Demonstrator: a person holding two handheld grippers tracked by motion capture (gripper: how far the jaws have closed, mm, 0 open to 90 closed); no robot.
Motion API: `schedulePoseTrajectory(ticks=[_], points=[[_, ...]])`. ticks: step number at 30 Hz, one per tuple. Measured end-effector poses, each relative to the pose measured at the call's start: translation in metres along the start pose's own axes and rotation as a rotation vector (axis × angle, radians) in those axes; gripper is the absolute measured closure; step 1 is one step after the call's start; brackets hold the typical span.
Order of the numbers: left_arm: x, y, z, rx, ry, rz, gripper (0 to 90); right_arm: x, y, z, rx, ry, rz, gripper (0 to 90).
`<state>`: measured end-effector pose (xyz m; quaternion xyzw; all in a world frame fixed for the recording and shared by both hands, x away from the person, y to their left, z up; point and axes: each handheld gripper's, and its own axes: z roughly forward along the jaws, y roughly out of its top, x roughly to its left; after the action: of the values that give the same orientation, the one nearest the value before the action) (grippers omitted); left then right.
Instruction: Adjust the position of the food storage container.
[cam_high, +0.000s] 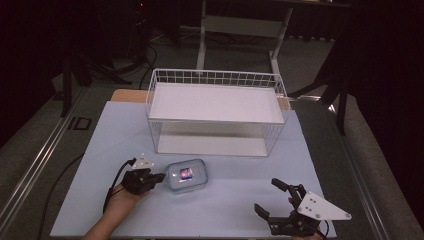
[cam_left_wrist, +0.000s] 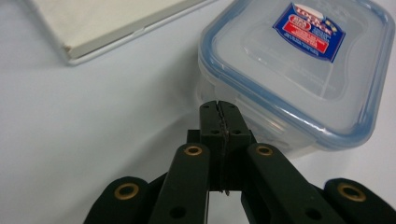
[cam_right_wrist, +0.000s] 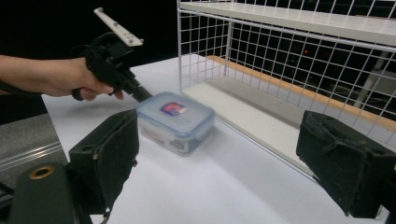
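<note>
A clear rectangular plastic food container with a blue-rimmed snap lid and a red-and-blue label (cam_high: 186, 175) lies flat on the pale blue-white tabletop (cam_high: 225, 200), a little left of the middle and nearer the front edge than the back. Just behind it stands a white wire shelf rack with two white boards (cam_high: 216, 111), whose lower board sits on the table and whose upper board spans the top of the mesh walls; the container is near the rack's front left corner but apart from it.

The left gripper (cam_high: 161, 176) comes in from the front left edge, held in a bare hand (cam_high: 120, 202), and points level toward the container's left end. In the left gripper view its black jaws are clenched tight together with nothing between them, and their tip (cam_left_wrist: 219, 108) is right at the container's near wall just under the lid rim; whether it touches cannot be told.

The right gripper (cam_high: 268, 197) rests near the front right corner of the table, well apart from the container. Its jaws stand spread wide and released, with empty space between the black pads (cam_right_wrist: 108, 158).
</note>
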<state>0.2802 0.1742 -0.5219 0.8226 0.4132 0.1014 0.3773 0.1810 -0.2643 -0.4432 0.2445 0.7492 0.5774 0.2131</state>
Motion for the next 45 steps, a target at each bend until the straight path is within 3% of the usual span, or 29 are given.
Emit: schedulePoseTrajectory(ticks=[4,12,16,20,24,29,30,33,37,45], points=[[-0.002,0.007,0.006,-0.008,-0.011,-0.004,90.0,0.000,0.000,0.000,0.004,0.000,-0.005,13.2],[-0.013,0.026,0.024,-0.004,-0.025,0.031,90.0,-0.001,-0.001,0.001,0.008,0.005,-0.002,13.2],[-0.018,0.033,0.030,-0.039,-0.057,0.031,90.0,-0.001,-0.001,0.001,0.005,0.010,-0.001,13.3],[-0.026,0.043,0.034,-0.028,-0.057,0.056,90.0,-0.002,-0.002,0.002,0.011,0.013,0.004,13.2],[-0.027,0.044,0.035,-0.014,-0.052,0.060,90.0,-0.002,-0.003,0.002,0.012,0.014,0.006,13.2],[-0.026,0.042,0.040,0.016,-0.027,0.035,90.0,-0.002,-0.003,0.002,0.014,0.014,0.002,13.3],[-0.025,0.040,0.042,0.021,-0.037,0.018,90.0,-0.002,-0.003,0.003,0.015,0.015,0.003,13.2],[-0.026,0.038,0.042,0.027,-0.037,0.020,90.0,-0.001,-0.003,0.003,0.018,0.017,0.001,13.2],[-0.036,0.038,0.044,0.033,-0.074,0.038,90.0,-0.001,-0.003,0.004,0.019,0.018,0.000,13.3],[-0.047,0.041,0.053,0.050,-0.096,0.060,90.0,0.000,-0.003,0.004,0.018,0.020,0.002,13.2]])
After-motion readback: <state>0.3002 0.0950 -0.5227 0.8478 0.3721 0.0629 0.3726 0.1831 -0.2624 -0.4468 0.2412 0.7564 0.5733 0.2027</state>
